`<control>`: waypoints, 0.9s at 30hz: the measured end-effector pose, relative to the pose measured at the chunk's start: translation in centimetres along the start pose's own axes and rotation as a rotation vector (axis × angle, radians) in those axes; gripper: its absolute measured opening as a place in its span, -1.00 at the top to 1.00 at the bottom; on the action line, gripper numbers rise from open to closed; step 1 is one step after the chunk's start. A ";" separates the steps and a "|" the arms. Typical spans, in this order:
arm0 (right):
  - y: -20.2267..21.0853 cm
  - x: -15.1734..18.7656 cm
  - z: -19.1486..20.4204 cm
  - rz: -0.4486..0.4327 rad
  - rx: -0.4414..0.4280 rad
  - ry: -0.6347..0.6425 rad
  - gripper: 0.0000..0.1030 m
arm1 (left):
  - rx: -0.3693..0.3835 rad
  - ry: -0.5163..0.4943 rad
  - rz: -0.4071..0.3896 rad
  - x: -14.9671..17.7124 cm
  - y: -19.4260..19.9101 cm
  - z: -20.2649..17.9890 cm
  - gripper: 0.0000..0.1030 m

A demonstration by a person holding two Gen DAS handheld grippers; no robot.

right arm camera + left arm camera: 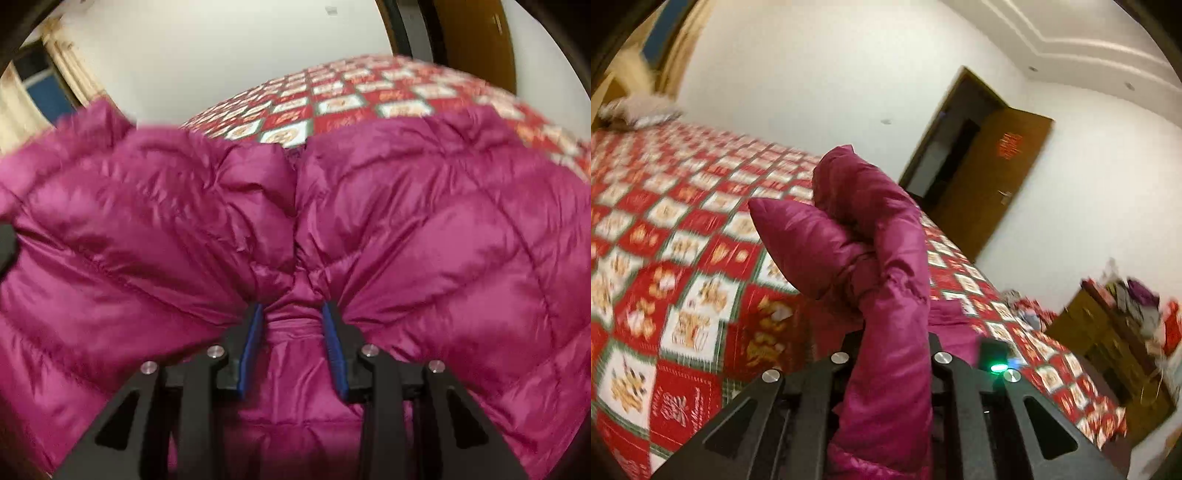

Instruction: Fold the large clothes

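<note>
A magenta quilted down jacket (424,229) fills most of the right wrist view, bunched and spread over the bed. My right gripper (293,314) is shut on a gathered fold of the jacket between its blue pads (251,343). In the left wrist view my left gripper (892,343) is shut on another part of the jacket (871,236), which stands up puffed between the black fingers and hides their tips. That part is held above the bed.
The bed carries a red, white and green patchwork cover (683,229). A pillow (639,110) lies at its far left end. An open brown door (997,177) stands beyond the bed. A wooden cabinet with clutter (1115,332) stands at the right.
</note>
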State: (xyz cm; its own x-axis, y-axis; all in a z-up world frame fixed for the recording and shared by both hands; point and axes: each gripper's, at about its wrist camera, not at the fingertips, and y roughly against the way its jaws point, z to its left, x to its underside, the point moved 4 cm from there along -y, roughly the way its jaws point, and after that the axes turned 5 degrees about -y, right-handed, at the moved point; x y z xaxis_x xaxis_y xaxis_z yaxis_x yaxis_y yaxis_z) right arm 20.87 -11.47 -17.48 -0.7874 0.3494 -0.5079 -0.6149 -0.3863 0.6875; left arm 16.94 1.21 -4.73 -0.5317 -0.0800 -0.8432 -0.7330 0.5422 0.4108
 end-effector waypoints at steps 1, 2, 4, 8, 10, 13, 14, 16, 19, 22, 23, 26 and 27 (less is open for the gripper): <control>-0.1 0.6 0.8 0.027 -0.054 -0.026 0.27 | -0.003 -0.037 -0.002 -0.2 0.7 -0.7 0.75; -0.2 1.1 1.7 0.057 -0.117 -0.058 0.27 | -0.008 -0.077 -0.004 -0.4 1.4 -1.4 0.75; -0.6 2.3 3.6 0.119 -0.261 -0.133 0.31 | -0.021 -0.129 0.004 -0.8 2.2 -1.8 0.75; -1.3 3.4 6.0 0.193 -0.351 -0.131 0.36 | -0.081 -0.215 0.038 -0.3 2.0 -1.3 0.75; -0.3 2.9 5.5 0.172 -0.348 -0.115 0.36 | -0.071 -0.225 0.040 0.0 1.7 -1.3 0.75; 3.0 0.9 2.6 0.075 -0.332 -0.141 0.35 | -0.056 -0.251 0.061 1.0 0.3 -2.3 0.75; 4.2 0.2 1.4 0.043 -0.318 -0.150 0.30 | -0.053 -0.261 0.069 1.3 -0.1 -3.0 0.75; 6.6 -1.1 -1.1 -0.014 -0.264 -0.148 0.29 | -0.052 -0.291 0.088 2.1 -1.2 -4.0 0.74; 9.4 -2.2 -4.4 -0.069 -0.188 -0.154 0.26 | -0.047 -0.332 0.127 3.6 -3.0 -5.4 0.74; 11.3 -2.8 -7.4 -0.099 -0.147 -0.187 0.19 | -0.046 -0.370 0.172 5.2 -4.6 -6.4 0.74; 11.9 -2.8 -8.2 -0.111 -0.135 -0.195 0.17 | -0.050 -0.391 0.190 5.8 -5.2 -6.8 0.74; 13.2 -2.7 -9.8 -0.138 -0.103 -0.196 0.15 | -0.055 -0.432 0.221 7.2 -6.4 -7.5 0.74; 13.7 -2.3 -10.1 -0.141 -0.098 -0.193 0.15 | -0.054 -0.439 0.229 7.6 -6.7 -7.6 0.74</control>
State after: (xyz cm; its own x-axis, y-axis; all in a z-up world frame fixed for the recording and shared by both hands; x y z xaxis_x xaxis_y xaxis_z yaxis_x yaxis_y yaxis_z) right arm 13.83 -26.21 -12.11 -0.6760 0.5586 -0.4806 -0.7271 -0.3993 0.5585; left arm 14.56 -9.42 -11.21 -0.4612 0.4023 -0.7909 -0.6455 0.4595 0.6101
